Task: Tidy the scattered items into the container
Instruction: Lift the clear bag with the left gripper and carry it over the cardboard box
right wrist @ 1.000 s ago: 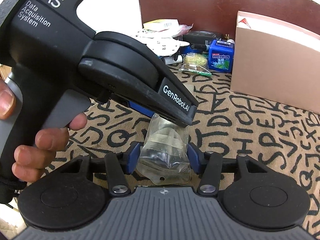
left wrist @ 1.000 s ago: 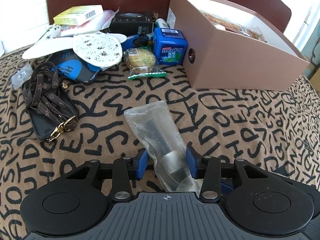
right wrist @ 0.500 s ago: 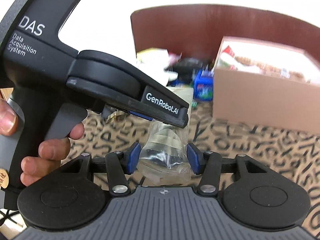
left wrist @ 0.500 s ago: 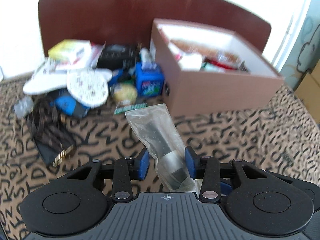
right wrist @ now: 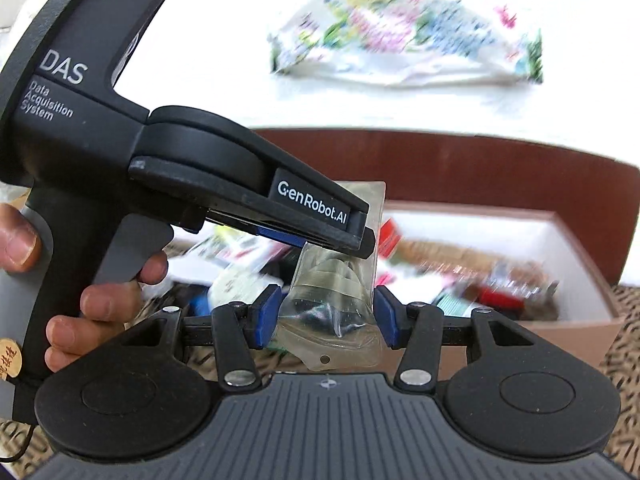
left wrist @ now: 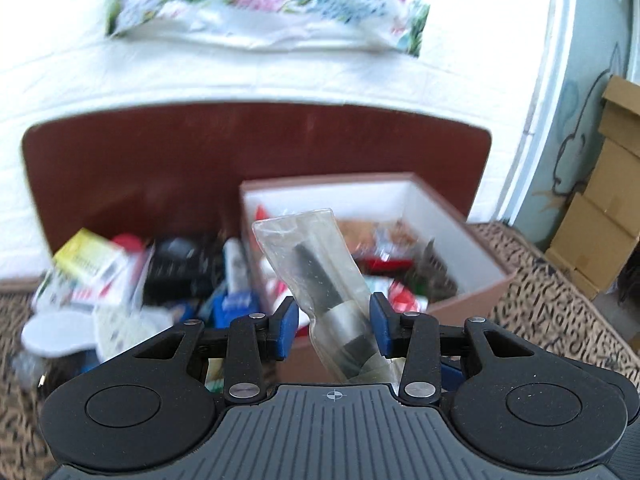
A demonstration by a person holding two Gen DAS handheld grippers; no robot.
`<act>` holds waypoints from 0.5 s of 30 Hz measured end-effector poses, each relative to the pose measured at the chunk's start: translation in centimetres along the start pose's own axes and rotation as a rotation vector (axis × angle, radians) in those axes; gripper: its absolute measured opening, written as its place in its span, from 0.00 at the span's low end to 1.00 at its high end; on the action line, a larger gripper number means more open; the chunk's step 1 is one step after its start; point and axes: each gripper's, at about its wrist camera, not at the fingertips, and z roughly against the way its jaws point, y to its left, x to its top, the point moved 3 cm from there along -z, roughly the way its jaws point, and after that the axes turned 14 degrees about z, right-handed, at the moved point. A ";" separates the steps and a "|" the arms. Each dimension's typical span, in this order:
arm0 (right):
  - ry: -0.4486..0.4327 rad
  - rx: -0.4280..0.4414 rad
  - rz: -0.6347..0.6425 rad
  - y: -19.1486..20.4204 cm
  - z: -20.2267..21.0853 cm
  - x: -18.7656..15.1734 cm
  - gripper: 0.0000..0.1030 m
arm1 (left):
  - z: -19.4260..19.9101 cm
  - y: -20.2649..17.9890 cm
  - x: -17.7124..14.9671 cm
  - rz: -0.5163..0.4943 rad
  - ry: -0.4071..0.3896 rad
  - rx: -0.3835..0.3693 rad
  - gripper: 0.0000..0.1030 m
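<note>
A clear plastic pouch [left wrist: 320,276] with a dark cylinder inside hangs in the air in front of the open pinkish-brown box [left wrist: 460,312]. My left gripper [left wrist: 333,328] is shut on its lower part. In the right wrist view the same pouch [right wrist: 332,312] fills the gap of my right gripper [right wrist: 326,316], which is shut on its crumpled end. The left gripper [right wrist: 366,240], held by a hand [right wrist: 100,304], clamps the pouch just above that. The box [right wrist: 520,344] lies behind and to the right and holds several packets.
Scattered items lie left of the box: a yellow carton [left wrist: 86,262], a black case [left wrist: 180,272], a blue tub [left wrist: 236,308], white insoles [left wrist: 56,336]. A brown headboard [left wrist: 160,168] stands behind. Cardboard boxes [left wrist: 600,240] are stacked at the far right beyond the patterned cover [left wrist: 560,320].
Both grippers have risen with the pouch and tipped upward. The cover has dropped out of view, and the box's inside and the wall behind now show.
</note>
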 end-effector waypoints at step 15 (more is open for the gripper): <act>0.027 -0.165 -0.042 -10.7 -3.6 -1.0 0.54 | -11.1 -6.8 3.9 -0.057 0.083 -0.157 0.37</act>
